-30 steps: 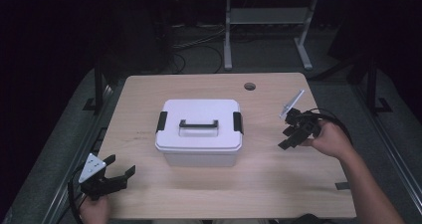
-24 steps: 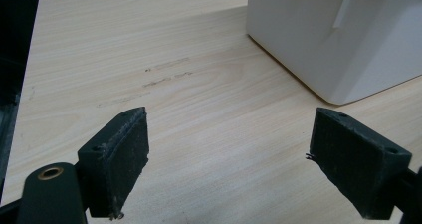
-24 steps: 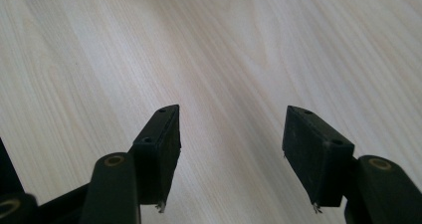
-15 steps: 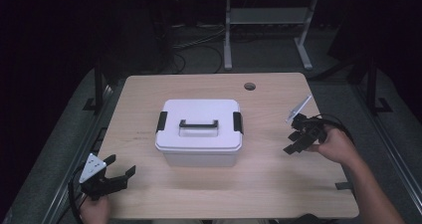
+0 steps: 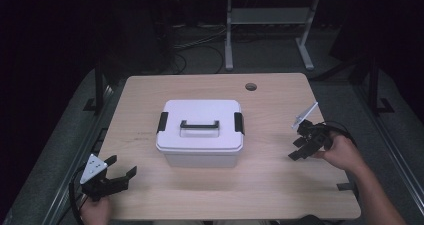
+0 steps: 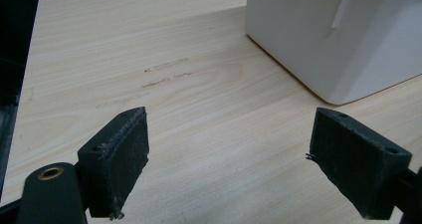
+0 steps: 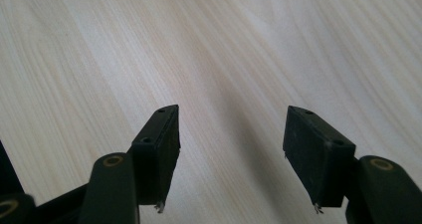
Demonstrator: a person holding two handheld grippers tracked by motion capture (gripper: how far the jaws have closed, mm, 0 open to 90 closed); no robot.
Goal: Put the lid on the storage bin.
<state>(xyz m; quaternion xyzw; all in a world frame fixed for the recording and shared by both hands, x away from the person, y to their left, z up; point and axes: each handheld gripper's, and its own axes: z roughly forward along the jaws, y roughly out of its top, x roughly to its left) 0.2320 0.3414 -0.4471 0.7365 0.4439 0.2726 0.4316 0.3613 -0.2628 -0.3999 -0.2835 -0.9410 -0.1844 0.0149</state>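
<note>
White lidded box [image 5: 200,132], black handle and side latches, mid-table; left gripper [image 5: 120,176] and right gripper [image 5: 298,148] both spread, empty.

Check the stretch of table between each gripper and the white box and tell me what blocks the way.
Nothing visible does. Bare wood lies between the left gripper and the white lidded box, and between the right gripper and the box. Both grippers are open and clear of it. The table holds no other loose object.
</note>
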